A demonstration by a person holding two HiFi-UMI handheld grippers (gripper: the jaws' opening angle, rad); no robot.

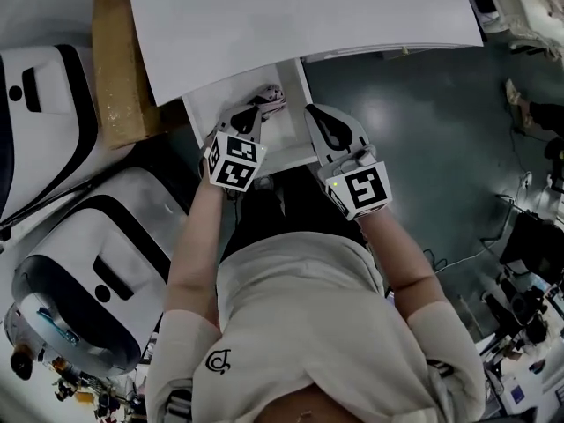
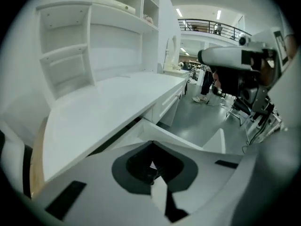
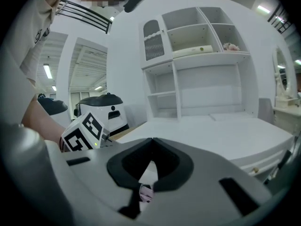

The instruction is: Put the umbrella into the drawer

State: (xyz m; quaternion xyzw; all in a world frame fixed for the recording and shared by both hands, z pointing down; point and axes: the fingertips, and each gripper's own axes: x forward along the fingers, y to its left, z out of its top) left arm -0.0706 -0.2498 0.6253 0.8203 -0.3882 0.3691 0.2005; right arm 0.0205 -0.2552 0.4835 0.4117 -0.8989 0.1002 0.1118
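The white drawer [image 1: 286, 137] stands pulled out from under the desk. Inside it, near its back, lies the folded pinkish umbrella [image 1: 269, 95]. My left gripper [image 1: 256, 115] hovers above the drawer's middle, just in front of the umbrella, and is shut with nothing between its tips. In the left gripper view its jaws [image 2: 151, 143] meet over the open drawer [image 2: 188, 139]. My right gripper [image 1: 319, 120] is at the drawer's right edge and is shut and empty too. Through the slot below its closed tips [image 3: 152, 138] a bit of the pink umbrella [image 3: 146, 192] shows.
The white desk top [image 1: 300, 16] overhangs the drawer's back, with a shelf unit [image 3: 197, 46] above it. A brown cardboard box [image 1: 115, 60] and two white-and-black machines [image 1: 88, 271] stand to the left. Grey floor [image 1: 423, 122] lies to the right.
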